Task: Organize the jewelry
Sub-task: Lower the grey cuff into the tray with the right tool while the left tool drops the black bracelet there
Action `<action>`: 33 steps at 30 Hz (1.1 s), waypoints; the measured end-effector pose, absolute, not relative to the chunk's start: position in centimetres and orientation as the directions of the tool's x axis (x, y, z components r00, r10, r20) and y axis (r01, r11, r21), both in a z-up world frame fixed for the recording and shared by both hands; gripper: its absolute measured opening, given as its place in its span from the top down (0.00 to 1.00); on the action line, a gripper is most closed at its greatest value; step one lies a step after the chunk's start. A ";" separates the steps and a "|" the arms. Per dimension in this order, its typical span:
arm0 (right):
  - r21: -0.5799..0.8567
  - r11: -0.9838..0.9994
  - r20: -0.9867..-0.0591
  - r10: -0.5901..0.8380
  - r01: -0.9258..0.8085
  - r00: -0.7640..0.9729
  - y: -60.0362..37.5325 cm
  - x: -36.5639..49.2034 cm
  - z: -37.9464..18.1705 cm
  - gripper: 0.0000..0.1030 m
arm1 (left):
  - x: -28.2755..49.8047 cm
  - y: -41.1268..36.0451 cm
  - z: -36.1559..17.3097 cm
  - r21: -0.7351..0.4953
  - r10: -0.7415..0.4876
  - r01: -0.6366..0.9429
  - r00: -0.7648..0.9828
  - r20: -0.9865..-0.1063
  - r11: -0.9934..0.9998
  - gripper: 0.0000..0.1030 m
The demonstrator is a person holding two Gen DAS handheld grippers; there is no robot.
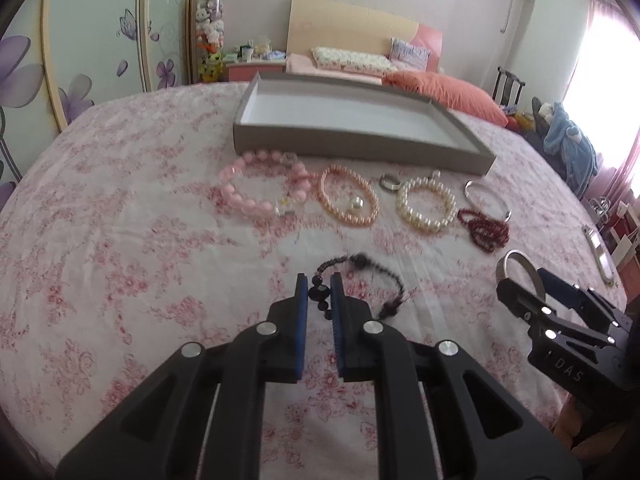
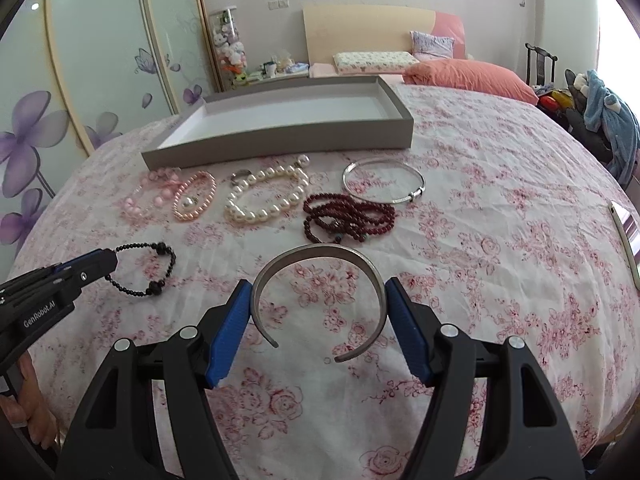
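Observation:
A black bead bracelet (image 1: 362,261) lies on the floral bedspread, and my left gripper (image 1: 320,280) is shut on its near side, beads pinched between the blue pads. The right wrist view shows the same bracelet (image 2: 160,248) trailing from the left gripper (image 2: 112,258). My right gripper (image 2: 319,283) is shut on a wide silver cuff bangle (image 2: 312,250), one pad against each side and the cuff's gap facing me. In the left wrist view that cuff (image 1: 516,258) stands in the right gripper (image 1: 524,280). A grey tray (image 1: 360,144) with a white floor sits behind.
In a row before the tray (image 2: 280,140) lie a pink bead bracelet (image 1: 240,196), a salmon pearl bracelet (image 1: 336,212), a small ring (image 1: 390,183), a white pearl bracelet (image 1: 408,216), dark red beads (image 2: 348,216) and a thin silver bangle (image 2: 384,164). A phone (image 2: 624,232) lies far right.

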State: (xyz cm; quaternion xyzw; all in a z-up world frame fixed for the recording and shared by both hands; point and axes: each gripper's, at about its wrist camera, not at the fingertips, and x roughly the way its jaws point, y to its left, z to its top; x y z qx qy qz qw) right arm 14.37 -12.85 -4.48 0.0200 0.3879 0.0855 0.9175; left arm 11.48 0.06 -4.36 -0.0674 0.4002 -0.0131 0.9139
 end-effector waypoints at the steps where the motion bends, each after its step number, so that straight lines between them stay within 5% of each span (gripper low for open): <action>1: 0.107 0.984 -0.699 0.178 -0.145 0.692 -12.8 14.3 -4.3 0.34 | 11.3 0.1 -3.9 -0.136 -0.080 -0.027 0.692 -0.718 0.990 0.88; 33: 0.073 0.980 -0.429 0.199 -0.186 0.881 -11.6 21.1 4.7 0.34 | 16.9 -0.4 7.3 -0.063 -0.078 0.055 0.882 -0.465 0.997 0.88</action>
